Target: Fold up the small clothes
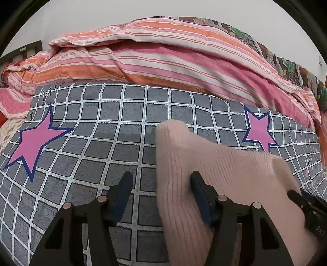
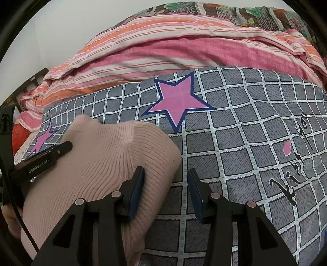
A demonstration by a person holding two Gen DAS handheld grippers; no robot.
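Note:
A pale pink ribbed knit garment (image 1: 214, 163) lies bunched on the grey checked bedsheet (image 1: 92, 143). My left gripper (image 1: 161, 182) stands open over the garment's left edge: its right finger (image 1: 197, 184) rests on the knit, its left finger (image 1: 125, 184) over bare sheet, and the pads do not press. In the right wrist view the same garment (image 2: 102, 155) sits at the left. My right gripper (image 2: 165, 178) is open across its right edge, with the left finger (image 2: 139, 180) on the knit and the right finger (image 2: 193, 182) over the sheet.
The sheet carries pink stars (image 1: 34, 141) (image 2: 177, 100) and black lettering (image 2: 290, 163). A pink and orange striped quilt (image 1: 163, 57) is heaped along the far side, with a dark patterned blanket (image 2: 224, 10) behind it. A dark bed frame (image 1: 22, 53) shows at the far left.

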